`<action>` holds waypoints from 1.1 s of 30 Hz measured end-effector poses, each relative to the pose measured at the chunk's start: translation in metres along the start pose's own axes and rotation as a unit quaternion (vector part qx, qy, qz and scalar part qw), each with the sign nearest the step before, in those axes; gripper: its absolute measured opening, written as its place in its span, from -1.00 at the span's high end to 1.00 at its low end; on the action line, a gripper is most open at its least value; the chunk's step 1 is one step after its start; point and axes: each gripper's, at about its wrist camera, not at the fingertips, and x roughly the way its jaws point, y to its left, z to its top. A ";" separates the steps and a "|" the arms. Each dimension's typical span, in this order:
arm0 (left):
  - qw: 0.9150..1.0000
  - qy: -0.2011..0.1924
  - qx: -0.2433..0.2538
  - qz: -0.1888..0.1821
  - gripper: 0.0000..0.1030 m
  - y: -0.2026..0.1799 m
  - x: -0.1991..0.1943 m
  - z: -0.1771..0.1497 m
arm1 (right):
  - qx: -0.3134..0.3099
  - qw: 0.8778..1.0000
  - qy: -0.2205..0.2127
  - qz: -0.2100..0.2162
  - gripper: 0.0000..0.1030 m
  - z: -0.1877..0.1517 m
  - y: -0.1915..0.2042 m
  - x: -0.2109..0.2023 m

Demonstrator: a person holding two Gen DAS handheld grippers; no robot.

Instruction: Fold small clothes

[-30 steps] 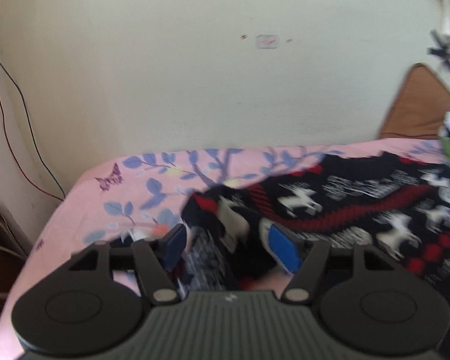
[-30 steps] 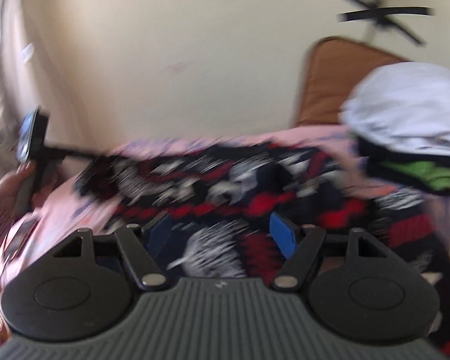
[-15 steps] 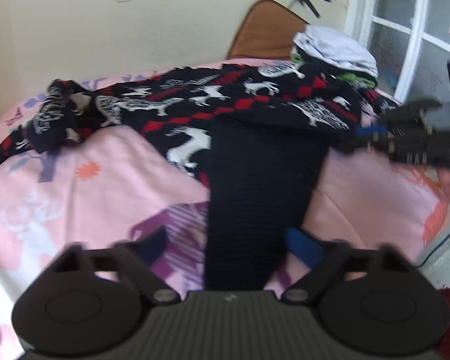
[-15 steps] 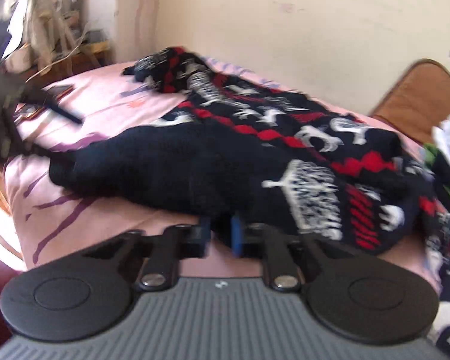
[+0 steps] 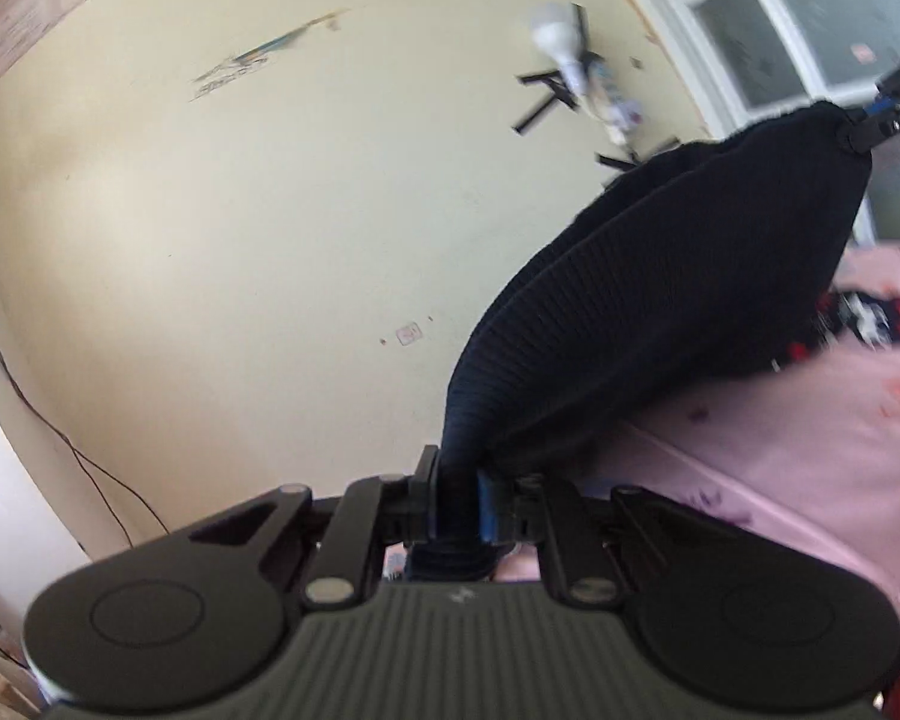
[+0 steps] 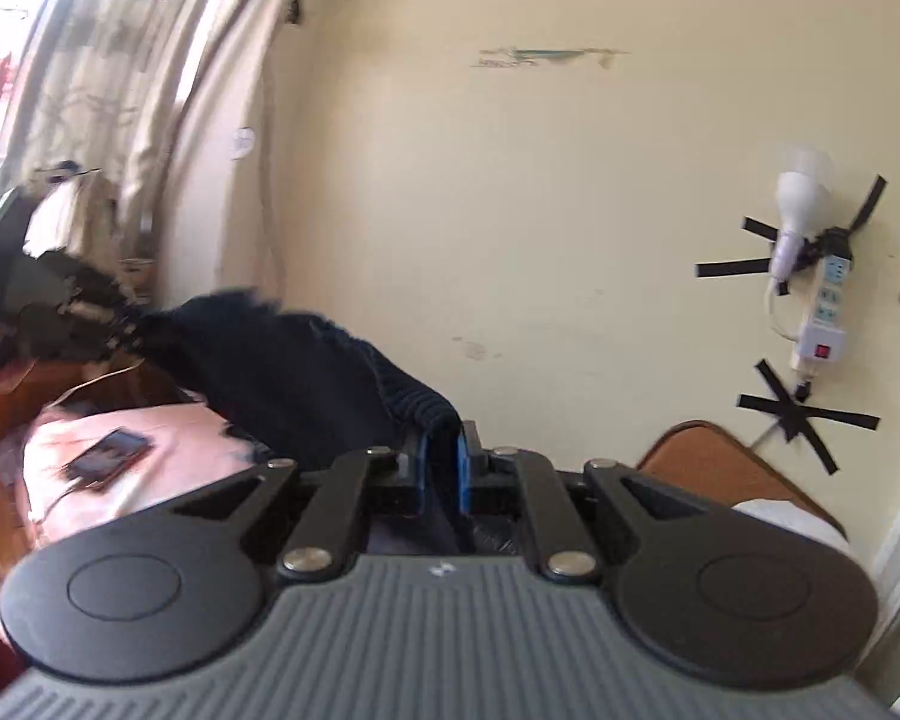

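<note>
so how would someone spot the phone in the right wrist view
Start at the pink bedsheet on the left, below the dark knit garment strung between the two tools. The phone lies flat on that sheet near its left edge, a small dark slab. It is the only hard, flat-edged thing there, all else being cloth.

Sweater (image 5: pixel 690 276) in the air between both claws, above the bed (image 5: pixel 780 450), wall (image 5: pixel 240 210) behind.

No text, label or number is legible anywhere.
</note>
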 end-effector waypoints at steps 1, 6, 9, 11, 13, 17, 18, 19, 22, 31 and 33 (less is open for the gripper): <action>1.000 0.014 0.016 -0.007 0.79 -0.011 -0.005 -0.010 | 0.005 1.000 0.009 0.015 0.76 -0.011 0.005 -0.005; 0.983 0.131 0.002 -0.127 0.64 -0.061 0.003 -0.083 | 0.089 0.983 0.143 0.074 0.61 -0.094 0.045 0.013; 0.967 0.173 -0.019 -0.185 0.64 -0.066 0.003 -0.118 | 0.109 0.973 0.198 0.044 0.42 -0.132 0.046 0.018; 0.970 0.154 -0.022 -0.188 0.61 -0.053 -0.006 -0.123 | 0.156 0.970 0.185 0.010 0.42 -0.138 0.021 0.009; 0.975 0.130 -0.054 -0.173 0.47 -0.032 -0.007 -0.114 | 0.210 0.966 0.142 -0.051 0.31 -0.135 -0.007 -0.005; 0.975 0.074 -0.146 -0.147 0.26 -0.005 0.015 -0.077 | 0.300 0.924 0.073 -0.224 -0.52 -0.145 -0.052 -0.022; 0.972 0.063 -0.170 -0.148 0.17 0.002 0.025 -0.071 | 0.302 0.919 0.077 -0.243 -0.60 -0.149 -0.056 -0.018; 0.969 0.058 -0.190 -0.150 0.12 0.006 0.033 -0.067 | 0.296 0.917 0.089 -0.252 -0.61 -0.153 -0.059 -0.011; 0.957 0.067 -0.237 -0.151 0.05 0.004 0.072 -0.057 | 0.246 0.916 0.152 -0.278 -0.68 -0.172 -0.056 0.018; 0.939 0.135 -0.267 -0.171 0.05 -0.064 0.173 -0.039 | 0.250 0.913 0.210 -0.244 0.88 -0.191 -0.129 0.051; 0.936 0.145 -0.269 -0.175 0.05 -0.075 0.184 -0.038 | 0.211 0.903 0.177 -0.329 0.89 -0.174 -0.149 0.031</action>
